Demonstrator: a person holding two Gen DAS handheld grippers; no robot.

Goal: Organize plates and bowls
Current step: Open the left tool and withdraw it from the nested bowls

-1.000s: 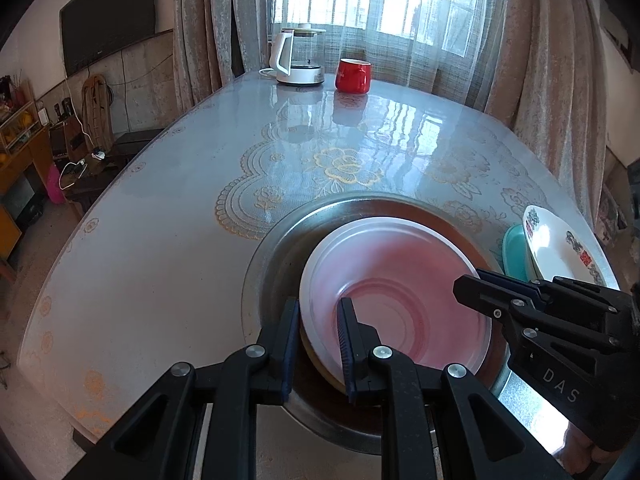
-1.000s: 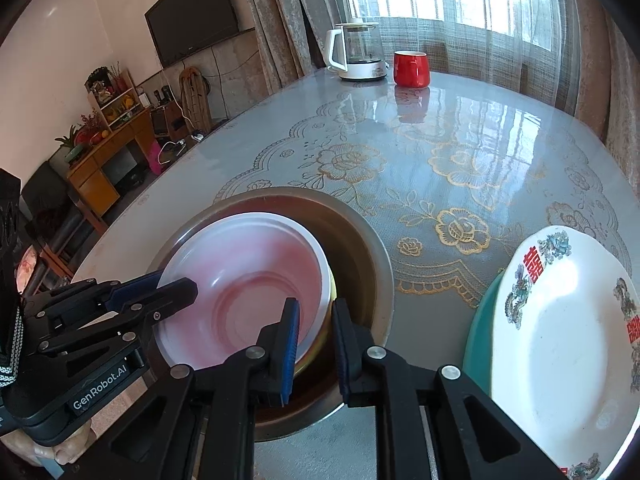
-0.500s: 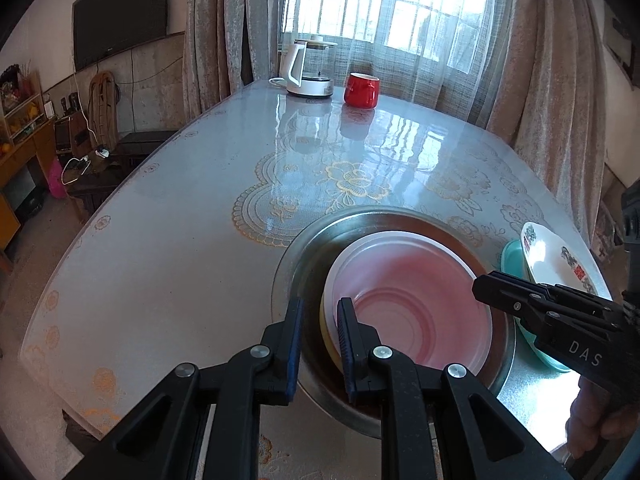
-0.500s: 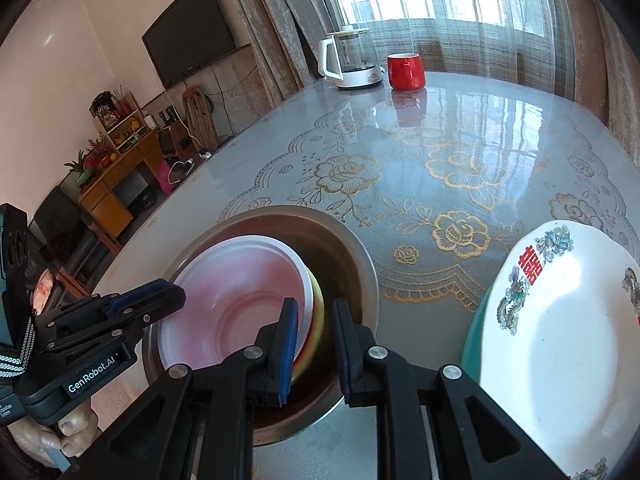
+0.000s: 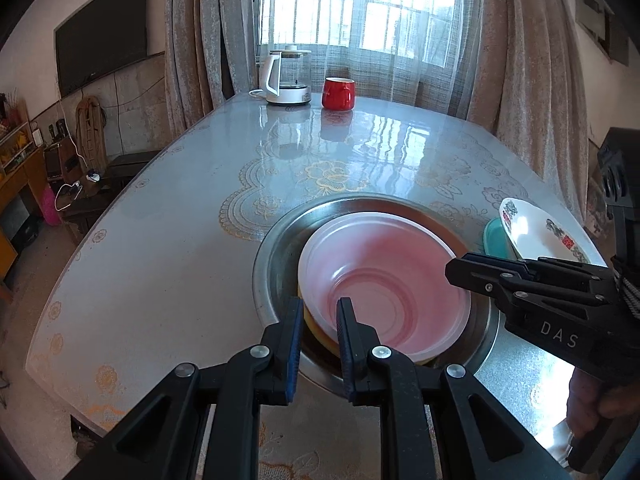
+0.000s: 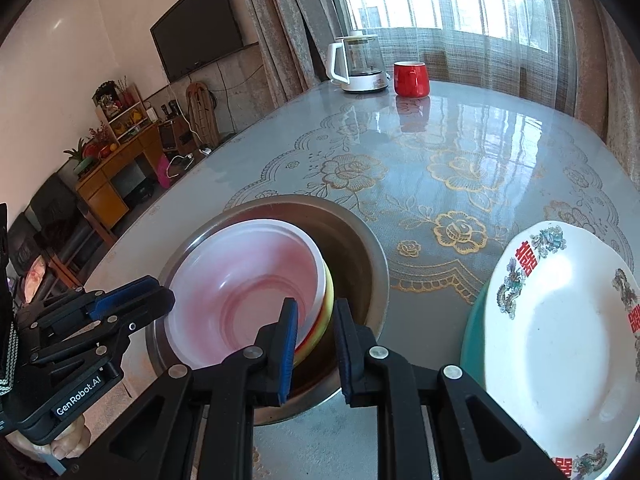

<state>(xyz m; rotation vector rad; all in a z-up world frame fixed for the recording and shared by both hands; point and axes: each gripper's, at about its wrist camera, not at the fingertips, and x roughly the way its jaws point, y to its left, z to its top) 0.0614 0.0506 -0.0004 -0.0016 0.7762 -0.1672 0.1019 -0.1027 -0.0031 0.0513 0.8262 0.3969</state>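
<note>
Pink bowl (image 5: 384, 292): one, nested on a yellow bowl (image 6: 326, 300) inside one steel basin (image 5: 276, 256); rim straddled by left gripper (image 5: 318, 324) and right gripper (image 6: 316, 322), jaws narrowly apart.

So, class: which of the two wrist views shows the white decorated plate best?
The right wrist view: the white decorated plate fills the lower right, red characters and coloured motifs clear, resting on a teal dish. The left wrist view shows only a small, foreshortened sliver at the right edge, partly behind the right gripper.
</note>
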